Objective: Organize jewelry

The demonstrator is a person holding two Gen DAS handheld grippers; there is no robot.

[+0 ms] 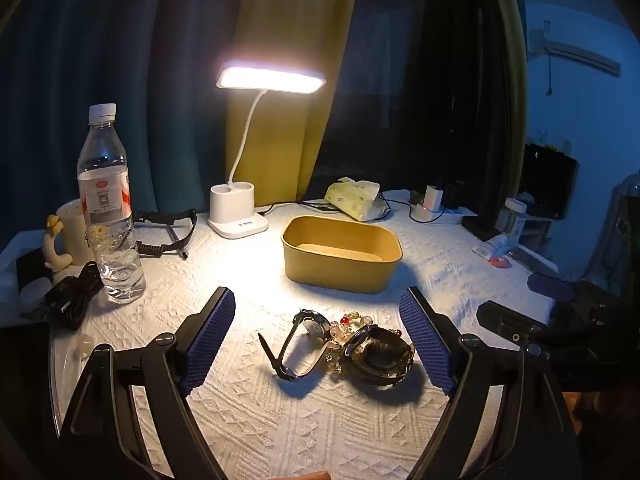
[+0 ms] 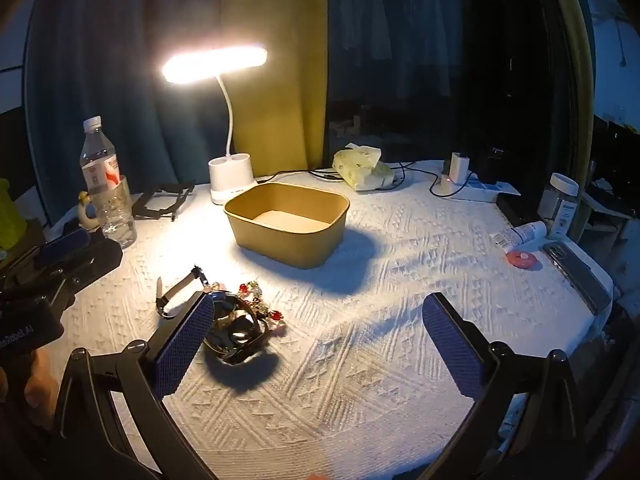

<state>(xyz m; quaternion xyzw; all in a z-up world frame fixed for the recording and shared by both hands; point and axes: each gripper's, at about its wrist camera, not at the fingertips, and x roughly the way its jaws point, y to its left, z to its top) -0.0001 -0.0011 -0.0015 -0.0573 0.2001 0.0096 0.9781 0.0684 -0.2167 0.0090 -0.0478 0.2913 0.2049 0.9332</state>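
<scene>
Water bottle [image 1: 110, 208]: You are seeing it standing up, far to the left of the yellow box [image 1: 341, 254], with a pale mug [image 1: 74, 230] peeking out from behind it.

Lamp [image 1: 240, 216]: It is shining bright, and its white base is sitting just left of the yellow box, a bit behind it.

Left gripper [image 1: 316, 344]: You are holding it wide open, in front of the yellow box. Its two blue pads [image 1: 208, 340] are sitting on each side of the jewelry pile and are not touching it.

Watch with thin strap [image 1: 304, 340]: It is lying on the white cloth [image 1: 248, 412] in front of the yellow box, on the left side of the pile.

Bead bracelet [image 1: 352, 322]: It is lying in the middle of the pile, touching both watches.

Dark watch [image 1: 378, 356]: It is sitting on the right side of the pile, curled up in a ring.

Yellow box: It is sitting open behind the pile, and you are seeing only its bare bottom inside.

Right gripper [image 2: 320, 340]: You are holding it wide open too, in front of the yellow box. Its left pad [image 2: 182, 344] is sitting right next to the dark watch, and only cloth is lying between its pads.

Tissue pack [image 1: 354, 198]: It is lying behind the yellow box, a little to the right.
</scene>
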